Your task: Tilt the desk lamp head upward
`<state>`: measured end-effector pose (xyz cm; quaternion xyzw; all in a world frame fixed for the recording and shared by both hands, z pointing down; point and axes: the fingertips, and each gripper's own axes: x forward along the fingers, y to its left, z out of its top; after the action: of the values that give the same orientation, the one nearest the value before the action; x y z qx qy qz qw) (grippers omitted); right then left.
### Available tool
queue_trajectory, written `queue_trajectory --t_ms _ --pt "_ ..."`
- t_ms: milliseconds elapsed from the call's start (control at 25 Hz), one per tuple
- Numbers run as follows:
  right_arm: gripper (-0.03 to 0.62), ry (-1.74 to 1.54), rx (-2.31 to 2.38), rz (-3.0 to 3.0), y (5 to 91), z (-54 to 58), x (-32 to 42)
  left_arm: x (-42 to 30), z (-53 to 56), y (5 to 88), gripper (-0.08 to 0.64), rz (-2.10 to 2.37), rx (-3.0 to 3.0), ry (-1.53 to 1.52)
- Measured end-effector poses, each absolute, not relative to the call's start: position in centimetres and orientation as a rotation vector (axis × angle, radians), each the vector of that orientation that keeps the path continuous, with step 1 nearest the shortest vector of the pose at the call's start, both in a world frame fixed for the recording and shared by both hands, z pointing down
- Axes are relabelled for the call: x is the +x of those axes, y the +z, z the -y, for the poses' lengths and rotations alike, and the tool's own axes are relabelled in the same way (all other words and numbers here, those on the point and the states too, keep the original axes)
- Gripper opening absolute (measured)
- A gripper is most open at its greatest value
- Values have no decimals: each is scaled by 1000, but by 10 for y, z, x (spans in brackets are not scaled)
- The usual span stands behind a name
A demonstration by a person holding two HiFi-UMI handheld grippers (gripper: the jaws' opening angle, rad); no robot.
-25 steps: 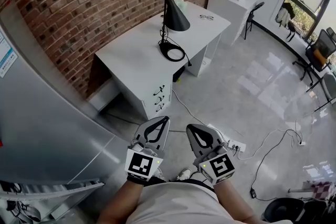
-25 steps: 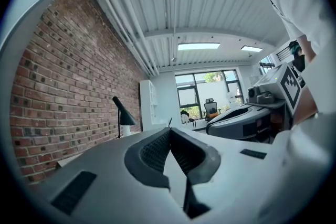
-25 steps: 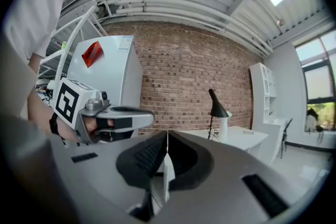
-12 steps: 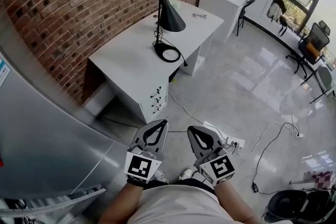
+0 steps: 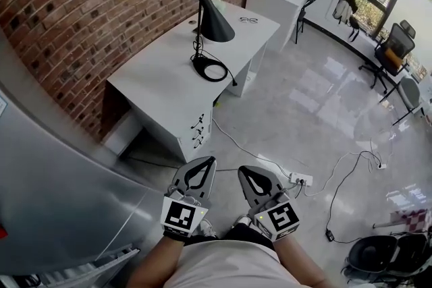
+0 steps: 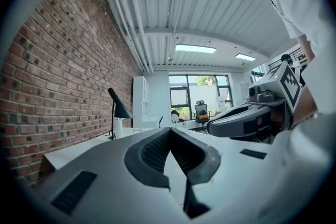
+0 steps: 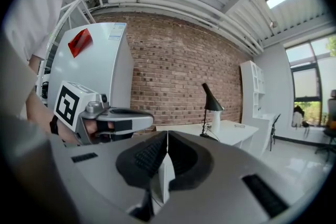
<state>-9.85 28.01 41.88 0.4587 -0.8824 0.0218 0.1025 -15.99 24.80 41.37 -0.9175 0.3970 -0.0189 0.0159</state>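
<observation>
A black desk lamp point(image 5: 208, 17) with a cone head pointing down stands on a white desk point(image 5: 155, 84) against the brick wall; its round base and coiled cord point(image 5: 208, 67) lie on the desktop. The lamp point(image 6: 118, 110) shows far off in the left gripper view, and the lamp point(image 7: 211, 105) likewise in the right gripper view. My left gripper point(image 5: 205, 164) and right gripper point(image 5: 246, 172) are held side by side close to my body, well short of the desk. Both have their jaws closed tip to tip with nothing between them.
The desk has drawers point(image 5: 197, 133) on its near side and a pair of glasses point(image 5: 248, 20) at the far end. A power strip point(image 5: 300, 179) and cables lie on the glossy floor. A grey cabinet point(image 5: 54, 179) stands left. Office chairs point(image 5: 385, 50) sit far right.
The view has shifted so the desk and lamp sit a little further left and up. Both grippers keep the same shut pose near my body.
</observation>
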Motion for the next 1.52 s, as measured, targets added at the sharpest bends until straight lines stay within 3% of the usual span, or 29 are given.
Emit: queue_trajectory --t_ms 600,1520 --pt "18 118 1392 2580 433 -249 -66 -122 -216 433 8 -1187 -2924 -69" --pt "18 111 1189 2786 429 -28 50 -30 -14 428 8 -1530 -2751 -107"
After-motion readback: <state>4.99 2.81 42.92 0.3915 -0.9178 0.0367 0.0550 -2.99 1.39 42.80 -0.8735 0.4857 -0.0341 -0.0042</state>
